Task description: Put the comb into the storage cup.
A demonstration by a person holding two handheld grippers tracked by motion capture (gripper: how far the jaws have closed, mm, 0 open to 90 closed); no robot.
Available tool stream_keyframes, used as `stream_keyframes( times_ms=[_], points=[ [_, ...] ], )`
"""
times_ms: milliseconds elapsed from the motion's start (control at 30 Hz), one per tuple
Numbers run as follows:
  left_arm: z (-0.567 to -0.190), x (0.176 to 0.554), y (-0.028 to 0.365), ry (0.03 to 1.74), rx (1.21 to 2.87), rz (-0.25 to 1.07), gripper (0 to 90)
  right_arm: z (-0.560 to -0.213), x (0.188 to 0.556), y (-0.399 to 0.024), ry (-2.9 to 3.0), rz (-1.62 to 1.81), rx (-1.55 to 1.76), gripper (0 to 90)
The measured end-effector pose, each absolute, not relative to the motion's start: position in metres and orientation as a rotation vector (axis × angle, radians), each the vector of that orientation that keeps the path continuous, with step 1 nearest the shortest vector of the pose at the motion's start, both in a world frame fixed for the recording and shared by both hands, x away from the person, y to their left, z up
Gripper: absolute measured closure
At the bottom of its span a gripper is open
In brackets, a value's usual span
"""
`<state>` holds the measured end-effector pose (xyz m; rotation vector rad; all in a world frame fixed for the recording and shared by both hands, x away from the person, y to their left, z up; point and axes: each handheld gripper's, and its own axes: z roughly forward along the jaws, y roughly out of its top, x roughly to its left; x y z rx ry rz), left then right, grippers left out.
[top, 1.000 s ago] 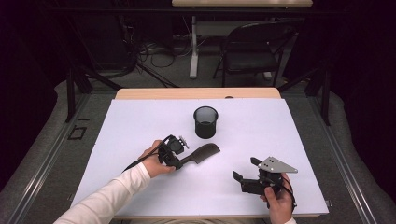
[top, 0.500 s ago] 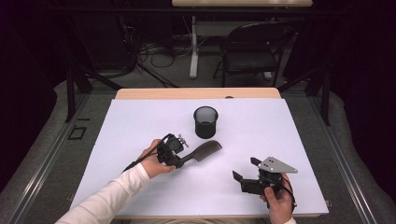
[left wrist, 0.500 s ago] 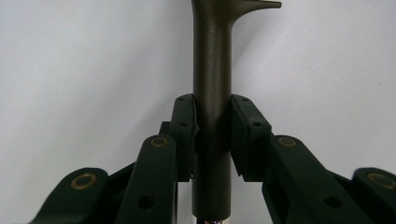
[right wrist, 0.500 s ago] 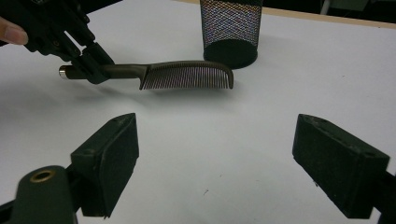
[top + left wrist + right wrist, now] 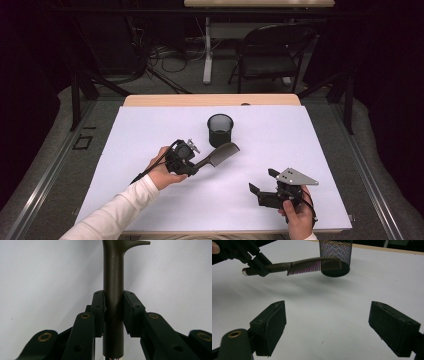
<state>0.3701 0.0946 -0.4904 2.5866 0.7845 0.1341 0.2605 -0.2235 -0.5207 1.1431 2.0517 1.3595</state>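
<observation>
A dark comb [image 5: 216, 156] is lifted off the white table, its handle [image 5: 113, 277] clamped between the pads of my left gripper [image 5: 192, 162]. The comb's toothed end [image 5: 315, 265] points toward a black mesh cup [image 5: 220, 130] standing upright at the middle of the table, and hangs just in front of it [image 5: 335, 255]. My right gripper [image 5: 260, 190] rests low near the front right of the table, jaws wide apart with nothing between its pads [image 5: 272, 325].
The white sheet [image 5: 300, 150] covers the table [image 5: 210, 100], whose wooden back edge shows behind it. A dark folding chair [image 5: 272, 55] and cables stand on the floor beyond the table.
The left gripper has carried the comb slightly up and toward the mesh cup. The right gripper has stayed where it was.
</observation>
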Motion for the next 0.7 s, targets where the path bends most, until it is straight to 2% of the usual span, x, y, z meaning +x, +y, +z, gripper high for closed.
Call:
stream_keyframes(
  times_ms=[700],
  points=[
    [-0.468,0.362,0.095,0.754,2.407,0.180,72.6,-0.521,0.261,-0.224,2.060,1.355,1.148,14.4]
  ],
)
